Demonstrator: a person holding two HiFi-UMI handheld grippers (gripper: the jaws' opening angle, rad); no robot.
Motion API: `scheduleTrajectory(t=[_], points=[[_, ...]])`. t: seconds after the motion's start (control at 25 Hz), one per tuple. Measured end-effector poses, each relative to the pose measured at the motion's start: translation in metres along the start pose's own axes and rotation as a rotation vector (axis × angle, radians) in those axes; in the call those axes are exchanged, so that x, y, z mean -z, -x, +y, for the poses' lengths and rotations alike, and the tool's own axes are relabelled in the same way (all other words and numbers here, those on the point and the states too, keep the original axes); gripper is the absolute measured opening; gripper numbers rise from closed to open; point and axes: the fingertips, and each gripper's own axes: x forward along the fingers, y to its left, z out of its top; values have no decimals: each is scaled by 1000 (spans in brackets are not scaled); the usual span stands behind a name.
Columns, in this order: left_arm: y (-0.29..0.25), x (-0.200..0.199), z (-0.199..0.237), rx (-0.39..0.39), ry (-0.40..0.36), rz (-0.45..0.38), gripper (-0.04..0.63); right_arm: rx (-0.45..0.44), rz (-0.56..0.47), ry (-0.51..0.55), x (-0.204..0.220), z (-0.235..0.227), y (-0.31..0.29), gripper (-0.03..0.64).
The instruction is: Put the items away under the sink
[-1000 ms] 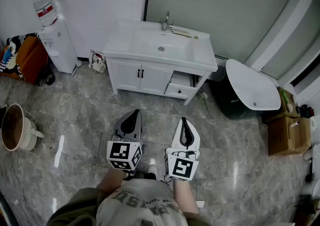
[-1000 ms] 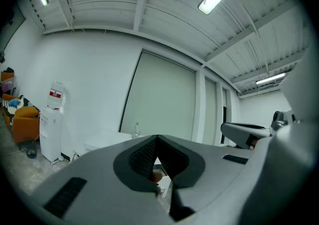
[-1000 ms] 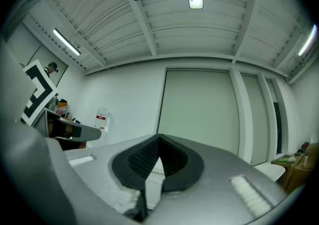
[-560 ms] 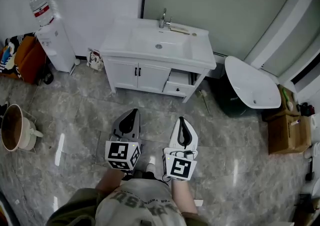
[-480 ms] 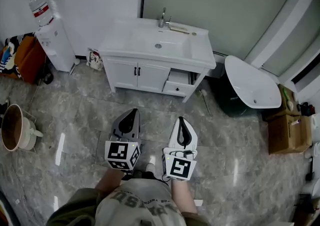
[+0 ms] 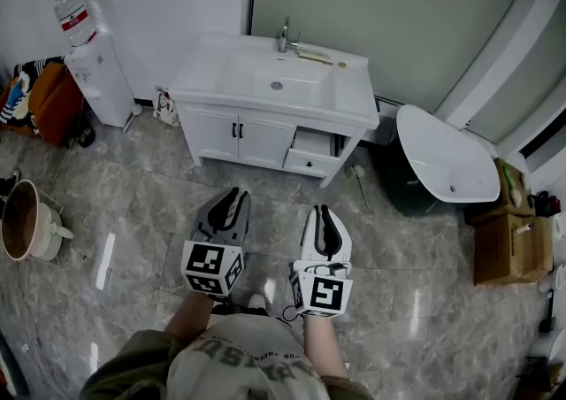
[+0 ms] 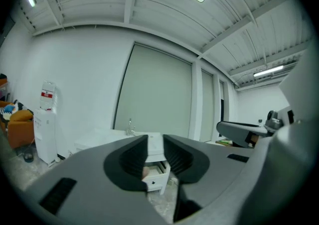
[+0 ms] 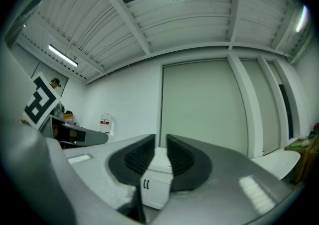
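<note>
A white vanity cabinet with a moulded basin (image 6: 212, 128) stands against the far wall, facing the person. Its two doors are closed, and on its right a small white drawer (image 6: 309, 160) stands pulled out. A chrome tap (image 6: 285, 35) rises at the back of the basin. Beside it lies a thin pale item (image 6: 316, 57), too small to identify. The drawer's inside cannot be made out.

The left gripper (image 6: 235, 191) and the right gripper (image 6: 324, 209) are held side by side close to the person's body, well short of the cabinet. In the left gripper view, the left gripper (image 7: 155, 139) has jaws that have just been opening. They stand a crack apart with nothing between them, and only the distant drawer shows through the gap. In the right gripper view, the right gripper (image 8: 160, 139) has its jaws closed and empty, framing the cabinet doors.

Bare grey marble floor (image 6: 115, 186) lies open between the person and the cabinet. A white water dispenser (image 6: 97, 71) stands to the left. A round brown-lined bucket (image 6: 25, 221) sits at the picture's left edge. To the right a white oval basin (image 6: 447, 155) leans over something dark, beside a cardboard box (image 6: 508, 248).
</note>
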Motion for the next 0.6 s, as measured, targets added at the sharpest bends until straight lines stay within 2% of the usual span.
scheduleTrajectory(t=[0.04,0.08,0.12,0.24,0.32,0.6], points=[[-5,1,-5,26,16,5,138,-16,9,-18,3,-4,-2,112],[-9,2,-9,47,33,4,219,-28,18,-31,7,-9,-3,203],[-13,3,-12,62,44,1,275,-36,26,-34,11,-14,-3,261],[-22,6,-17,72,37,10,328,-43,30,-30,19,-26,-7,275],[-25,8,-16,66,29,20,341,-54,39,-34,25,-29,-10,327],[-42,17,7,47,40,42,345,-73,63,-47,43,-25,-31,327]])
